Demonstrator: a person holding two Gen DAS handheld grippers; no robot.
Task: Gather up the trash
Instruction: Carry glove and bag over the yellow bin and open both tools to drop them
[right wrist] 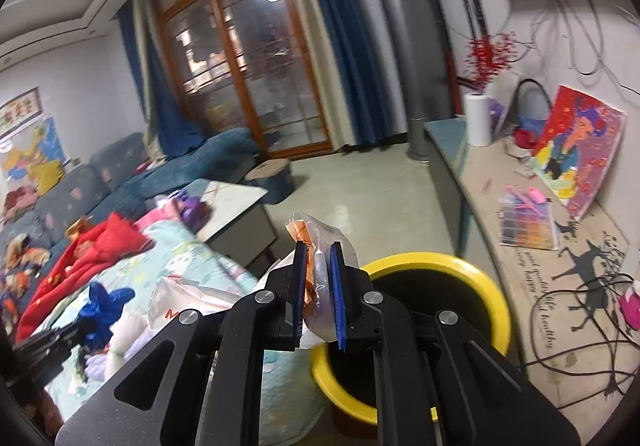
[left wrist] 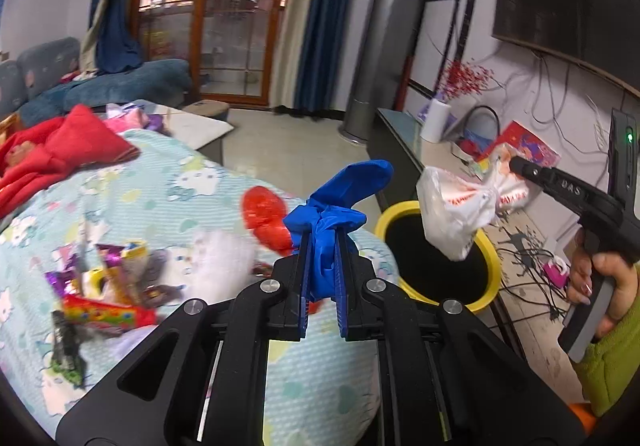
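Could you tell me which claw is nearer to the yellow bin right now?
Right. The right claw, shut on a white plastic bag, hangs over the yellow bin. The left claw, shut on a blue bag, is beside the bin, over the bed cover.

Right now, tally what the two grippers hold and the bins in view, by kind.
Blue plastic bag, in left gripper: 1
White plastic bag, in right gripper: 1
Yellow-rimmed bin: 1
Total: 3

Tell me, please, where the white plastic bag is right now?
In the left wrist view, the white plastic bag hangs from the right tool, above the yellow-rimmed bin.
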